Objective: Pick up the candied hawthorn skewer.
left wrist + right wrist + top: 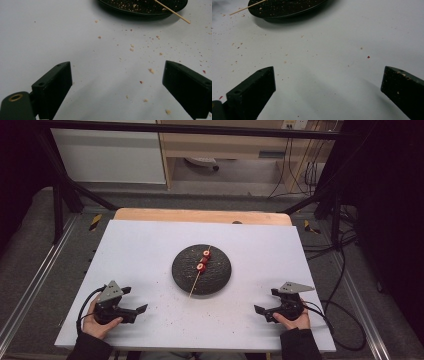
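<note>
Wooden skewer (198, 271), high view: lies on a dark plate (182, 272) between and beyond both claws, long axis running away from the person, bare end toward them; left claw (136, 300) and right claw (266, 302), both spread and empty, look about equally near. Left claw view: skewer tip (183, 19) ahead-right. Right claw view: tip (235, 11) ahead-left.

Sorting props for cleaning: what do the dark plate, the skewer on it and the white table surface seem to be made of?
The plate looks like matte black stoneware or stone, judging by its speckled, unglossy face; the pictures leave it open. The skewer looks like bare bamboo or wood: thin, pale tan, straight. The table surface seems a smooth matte white board or laminate, with a wooden edge showing at its far side.
</note>
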`<state>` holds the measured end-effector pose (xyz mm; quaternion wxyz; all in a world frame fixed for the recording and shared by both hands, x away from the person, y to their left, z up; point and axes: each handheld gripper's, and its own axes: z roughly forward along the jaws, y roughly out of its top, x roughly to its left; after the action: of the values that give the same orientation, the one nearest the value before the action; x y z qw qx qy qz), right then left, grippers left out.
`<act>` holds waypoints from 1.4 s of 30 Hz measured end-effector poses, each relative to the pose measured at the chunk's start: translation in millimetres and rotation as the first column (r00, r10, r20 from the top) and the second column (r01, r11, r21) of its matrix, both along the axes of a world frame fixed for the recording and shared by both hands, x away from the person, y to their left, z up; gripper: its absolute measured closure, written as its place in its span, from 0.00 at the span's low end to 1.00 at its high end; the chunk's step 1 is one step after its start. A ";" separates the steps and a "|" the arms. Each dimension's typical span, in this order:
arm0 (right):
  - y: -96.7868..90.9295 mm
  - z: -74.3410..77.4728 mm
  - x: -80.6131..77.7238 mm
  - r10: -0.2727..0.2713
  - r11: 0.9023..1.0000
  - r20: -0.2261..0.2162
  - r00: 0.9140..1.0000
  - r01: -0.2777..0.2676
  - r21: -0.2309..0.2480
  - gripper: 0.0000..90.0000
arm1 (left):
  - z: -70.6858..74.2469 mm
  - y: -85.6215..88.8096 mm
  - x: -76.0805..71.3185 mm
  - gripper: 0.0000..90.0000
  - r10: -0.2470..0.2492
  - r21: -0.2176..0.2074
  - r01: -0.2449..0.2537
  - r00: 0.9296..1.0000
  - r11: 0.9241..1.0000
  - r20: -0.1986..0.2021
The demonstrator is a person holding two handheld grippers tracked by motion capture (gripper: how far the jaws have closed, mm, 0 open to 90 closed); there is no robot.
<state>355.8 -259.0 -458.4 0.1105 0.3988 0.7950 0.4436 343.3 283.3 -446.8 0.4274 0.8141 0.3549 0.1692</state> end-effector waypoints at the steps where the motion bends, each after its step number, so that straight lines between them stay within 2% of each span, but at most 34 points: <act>1: 0.0 0.1 -0.1 0.000 1.000 -0.002 1.000 0.000 -0.002 0.01 | -0.2 -0.8 0.1 0.09 0.000 0.002 0.000 1.000 1.000 0.000; 18: -0.3 1.2 0.0 -0.003 1.000 0.005 1.000 0.003 0.000 0.01 | 6.7 -22.4 2.4 0.10 -0.021 0.025 0.021 1.000 0.999 -0.004; 31: 0.8 0.7 0.5 -0.004 1.000 0.003 1.000 0.004 -0.003 0.01 | 19.1 -40.1 7.6 0.10 -0.016 0.018 0.017 1.000 1.000 -0.010; 36: 1.2 0.8 0.4 -0.002 1.000 0.003 1.000 0.002 -0.005 0.01 | 25.1 -52.9 11.7 0.10 -0.017 0.017 0.017 1.000 1.000 -0.014; 42: 1.4 1.0 0.3 -0.003 1.000 0.002 1.000 0.003 -0.006 0.01 | 33.6 -74.2 16.8 0.10 -0.017 0.042 0.017 1.000 0.999 -0.008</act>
<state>356.1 -257.6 -457.5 0.1132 0.3992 0.7955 0.4415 360.1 209.1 -413.2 0.4102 0.8265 0.3460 0.1701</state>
